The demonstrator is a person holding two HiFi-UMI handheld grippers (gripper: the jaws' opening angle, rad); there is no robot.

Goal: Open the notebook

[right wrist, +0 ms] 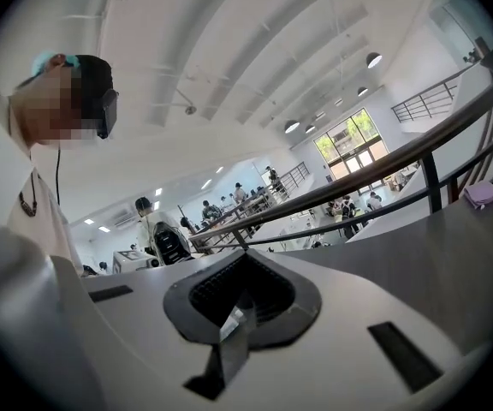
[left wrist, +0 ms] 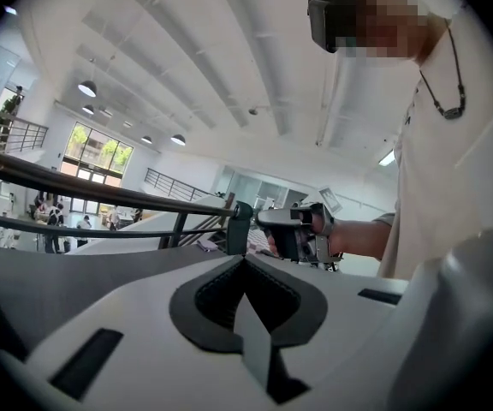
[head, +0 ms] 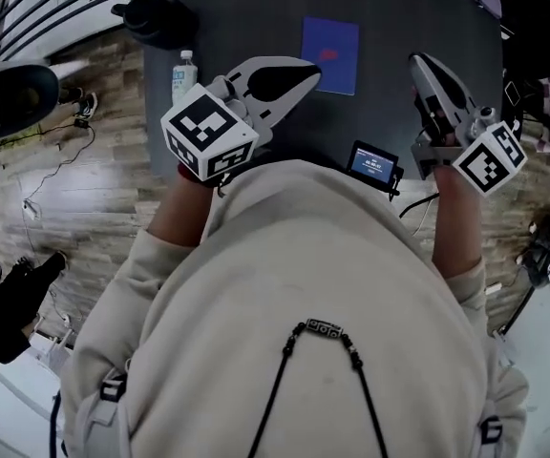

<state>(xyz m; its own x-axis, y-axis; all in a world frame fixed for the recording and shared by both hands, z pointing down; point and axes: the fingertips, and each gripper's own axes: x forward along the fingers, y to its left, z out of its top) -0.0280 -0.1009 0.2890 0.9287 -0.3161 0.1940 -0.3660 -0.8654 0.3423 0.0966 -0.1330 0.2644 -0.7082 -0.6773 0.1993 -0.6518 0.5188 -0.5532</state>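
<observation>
A closed blue notebook (head: 330, 55) lies flat on the dark grey table (head: 399, 27), at its middle far from me. My left gripper (head: 315, 72) hovers just left of the notebook's near corner, its jaws shut with nothing between them; in the left gripper view the left gripper (left wrist: 245, 259) shows its tips together. To the right of the notebook my right gripper (head: 416, 62) is also shut and empty, and in the right gripper view the right gripper (right wrist: 245, 257) has its tips together. Whether either gripper touches the notebook I cannot tell. A hand holding the right gripper (left wrist: 298, 229) appears in the left gripper view.
A clear water bottle (head: 184, 72) stands at the table's left edge, with a black rounded object (head: 158, 17) behind it. A small device with a lit screen (head: 373, 162) sits at the near edge. Black railings (right wrist: 375, 174) run beyond the table. A small lavender object (right wrist: 484, 193) lies at the far right.
</observation>
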